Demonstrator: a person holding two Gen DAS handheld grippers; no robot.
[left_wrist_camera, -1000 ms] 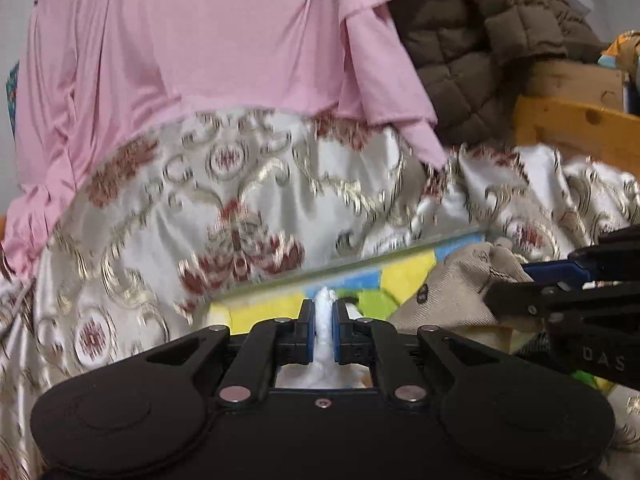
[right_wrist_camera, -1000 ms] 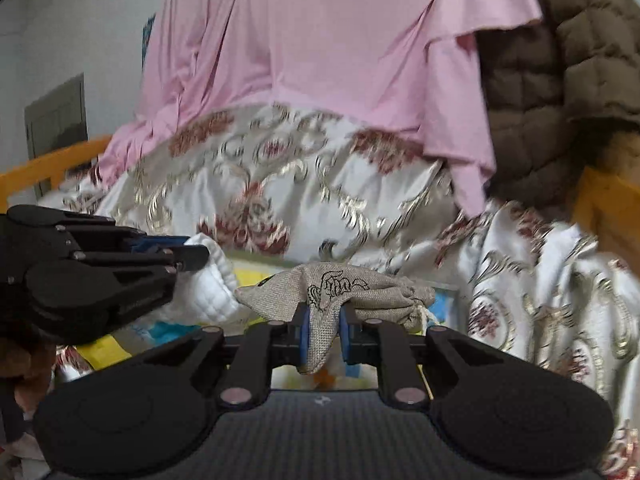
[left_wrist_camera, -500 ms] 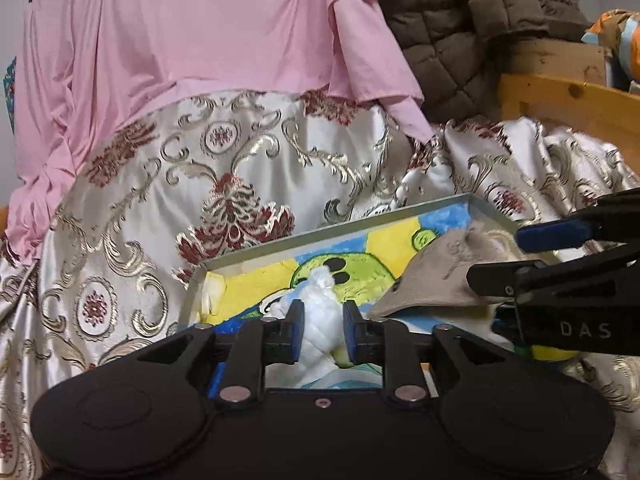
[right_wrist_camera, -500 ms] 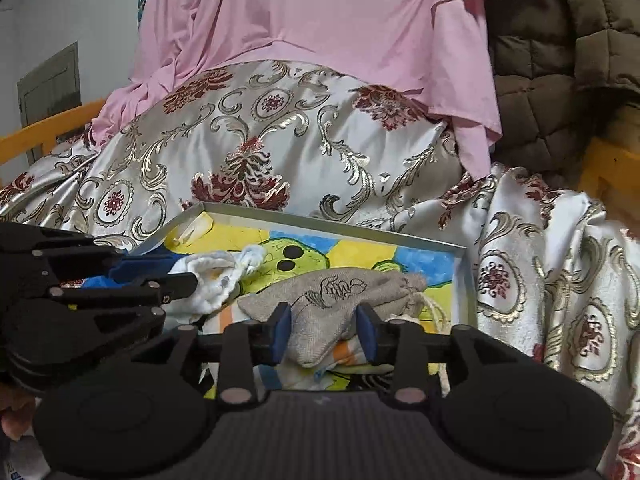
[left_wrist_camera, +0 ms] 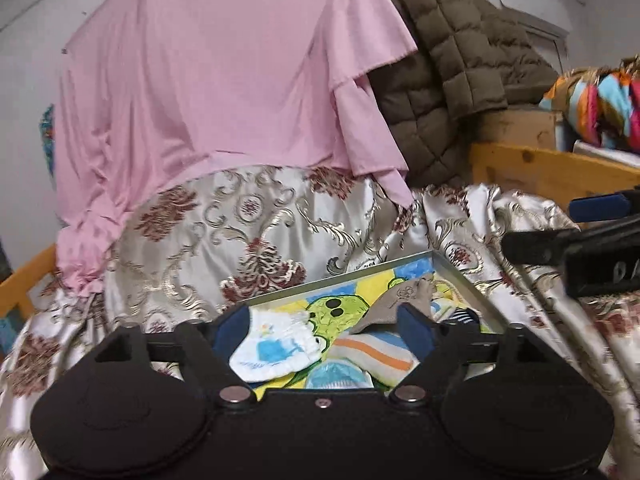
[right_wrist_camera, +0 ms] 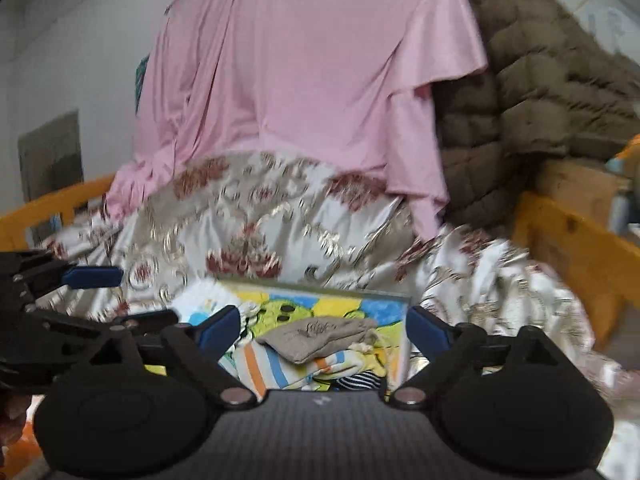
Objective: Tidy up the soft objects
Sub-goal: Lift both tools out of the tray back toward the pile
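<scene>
Left wrist view: the left gripper (left_wrist_camera: 322, 326) is hovering with its jaws spread wide and gripping nothing, just above a shallow tray (left_wrist_camera: 460, 280) that is sitting on a gold-and-red brocade bedspread (left_wrist_camera: 256, 232). One white sock with blue print (left_wrist_camera: 276, 346) is lying in the tray directly between the two fingers, nearer the left one. One beige cloth pouch (left_wrist_camera: 396, 306) is resting ahead of the right finger, on top of one striped orange-and-blue cloth (left_wrist_camera: 376, 354). A pink sheet (left_wrist_camera: 224, 80) is hanging beyond the claw, with a brown quilted jacket (left_wrist_camera: 452, 76) to its right. Only this view is showing a multicoloured bundle (left_wrist_camera: 600, 104) sitting far right above a wooden rail (left_wrist_camera: 548, 168). The right gripper (left_wrist_camera: 576, 240) is reaching in from the right edge.

Right wrist view: the right gripper (right_wrist_camera: 324, 330) is likewise standing wide apart and empty over the tray (right_wrist_camera: 402, 300). The beige cloth pouch (right_wrist_camera: 316, 338) is lying between its fingers on the striped orange-and-blue cloth (right_wrist_camera: 280, 364); a dark striped item (right_wrist_camera: 358, 382) is peeking out beside it. The white sock with blue print (right_wrist_camera: 196, 304) is lying ahead of the left finger. The left gripper (right_wrist_camera: 120, 296) is showing at the left, jaws open. Only this view is showing a white wall (right_wrist_camera: 72, 60) with a grey panel (right_wrist_camera: 50, 156) on it, well left of the claw. The picture is blurred.
</scene>
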